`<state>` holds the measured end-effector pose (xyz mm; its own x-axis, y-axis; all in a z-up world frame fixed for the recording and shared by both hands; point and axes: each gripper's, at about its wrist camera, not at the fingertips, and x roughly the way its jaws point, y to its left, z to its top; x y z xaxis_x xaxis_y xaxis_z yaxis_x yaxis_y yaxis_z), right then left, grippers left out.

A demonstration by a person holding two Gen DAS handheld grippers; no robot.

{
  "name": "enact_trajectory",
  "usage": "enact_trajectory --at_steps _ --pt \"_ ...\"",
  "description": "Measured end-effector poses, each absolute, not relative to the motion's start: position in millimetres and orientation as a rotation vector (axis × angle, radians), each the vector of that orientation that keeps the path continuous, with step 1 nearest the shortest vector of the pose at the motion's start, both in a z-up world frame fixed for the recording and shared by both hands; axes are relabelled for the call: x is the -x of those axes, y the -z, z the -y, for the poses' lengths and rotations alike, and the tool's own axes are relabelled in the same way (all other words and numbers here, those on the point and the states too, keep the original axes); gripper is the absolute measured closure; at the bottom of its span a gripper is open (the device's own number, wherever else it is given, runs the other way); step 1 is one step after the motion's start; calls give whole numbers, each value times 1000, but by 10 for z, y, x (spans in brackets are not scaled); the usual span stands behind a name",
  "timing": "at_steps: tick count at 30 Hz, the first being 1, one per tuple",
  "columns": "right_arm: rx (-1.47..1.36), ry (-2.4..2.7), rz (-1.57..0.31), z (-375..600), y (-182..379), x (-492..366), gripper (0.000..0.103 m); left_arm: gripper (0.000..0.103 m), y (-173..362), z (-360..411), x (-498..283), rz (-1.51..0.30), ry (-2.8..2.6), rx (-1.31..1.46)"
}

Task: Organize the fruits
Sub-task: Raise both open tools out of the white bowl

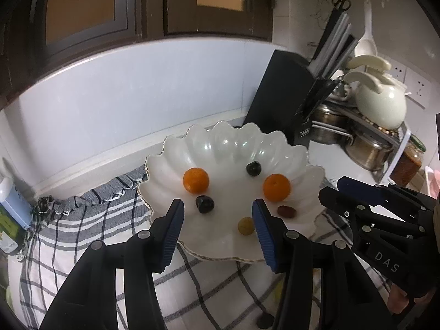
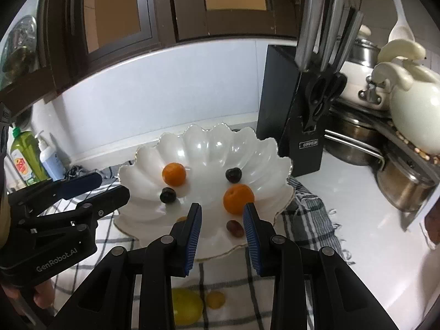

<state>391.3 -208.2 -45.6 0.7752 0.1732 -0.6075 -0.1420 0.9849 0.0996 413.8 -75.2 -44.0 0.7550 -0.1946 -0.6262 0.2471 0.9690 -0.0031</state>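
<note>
A white scalloped bowl point(image 1: 280, 143) sits on a checked cloth point(image 1: 90, 220) near the wall. In it lie two oranges, one on the left point(image 1: 195, 180) and one on the right point(image 1: 276, 187); two dark, glossy round fruits, one far point(image 1: 253, 168) and one near point(image 1: 205, 204); a small reddish-brown oval fruit point(image 1: 286, 211); and a pale yellow-green grape point(image 1: 245, 226) nearest the rim. On the cloth in front of the bowl lie a yellow fruit point(image 2: 187, 306) and a smaller yellow one point(image 2: 216, 299).

The left gripper point(image 1: 217, 229) hangs over the bowl's near side, jaws apart and empty. The right gripper point(image 2: 221, 232) is likewise spread and holds nothing, the right orange just beyond its tips.

Its body reads "DAS"; the left one reads "GenRobot.AI". The black knife block point(image 2: 291, 115) at far right is labelled "OPPEIN".
</note>
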Motion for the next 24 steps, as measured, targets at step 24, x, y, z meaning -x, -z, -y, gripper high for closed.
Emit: enact_trajectory --at_steps 24 --pt "-37 -122 -593 2179 247 -3162 70 51 295 731 -3415 -614 282 -105"
